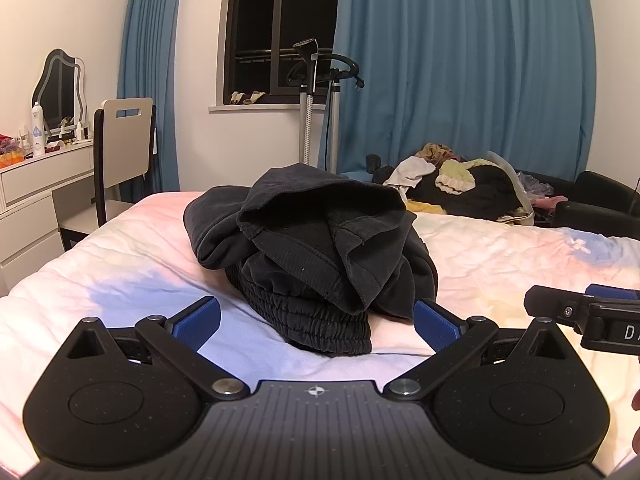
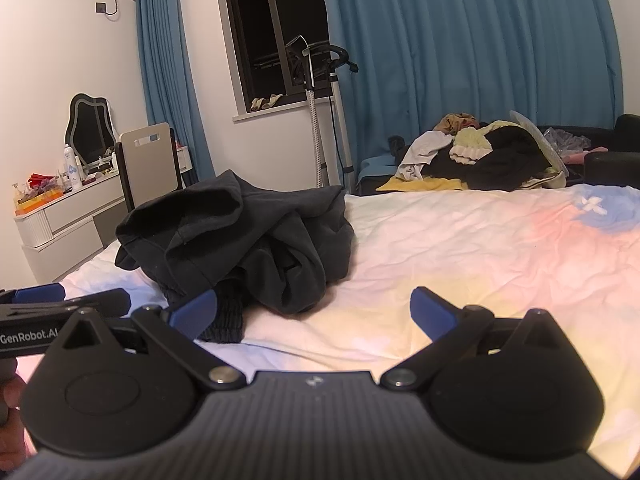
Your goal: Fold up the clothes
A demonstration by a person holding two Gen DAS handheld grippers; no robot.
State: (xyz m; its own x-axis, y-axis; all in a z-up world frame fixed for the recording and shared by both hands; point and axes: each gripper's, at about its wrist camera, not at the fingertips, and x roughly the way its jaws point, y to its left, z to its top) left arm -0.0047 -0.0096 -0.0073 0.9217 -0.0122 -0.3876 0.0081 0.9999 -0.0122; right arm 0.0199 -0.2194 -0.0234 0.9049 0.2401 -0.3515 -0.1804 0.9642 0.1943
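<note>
I see one crumpled black fabric garment (image 1: 316, 248) heaped on the bed with the pastel quilted cover (image 1: 500, 256), left of centre in the right wrist view. A ribbed elastic waistband (image 1: 320, 320) shows at its near edge, so I judge it to be sweatpants or a similar knit piece; whether the heap holds a second black item I cannot tell.

Handling, as I judge it: soft, limp, moderately thick cloth, light, not fragile, not slippery. It will drape and sag when lifted, and layers may drag along together. The waistband is the firmest and most readable edge, so I would take hold there, one set of tongs at each end of the band, and pinch a single layer.

Left tongs (image 1: 316, 322): released, jaws spread wide, straddling the waistband without touching it. Right tongs (image 2: 314, 312): released, jaws spread, over bare cover just right of the garment.

Count: one garment heap in reach, two tongs, one mixed clothes pile (image 2: 480, 156) beyond the bed's far edge, items uncountable.
</note>
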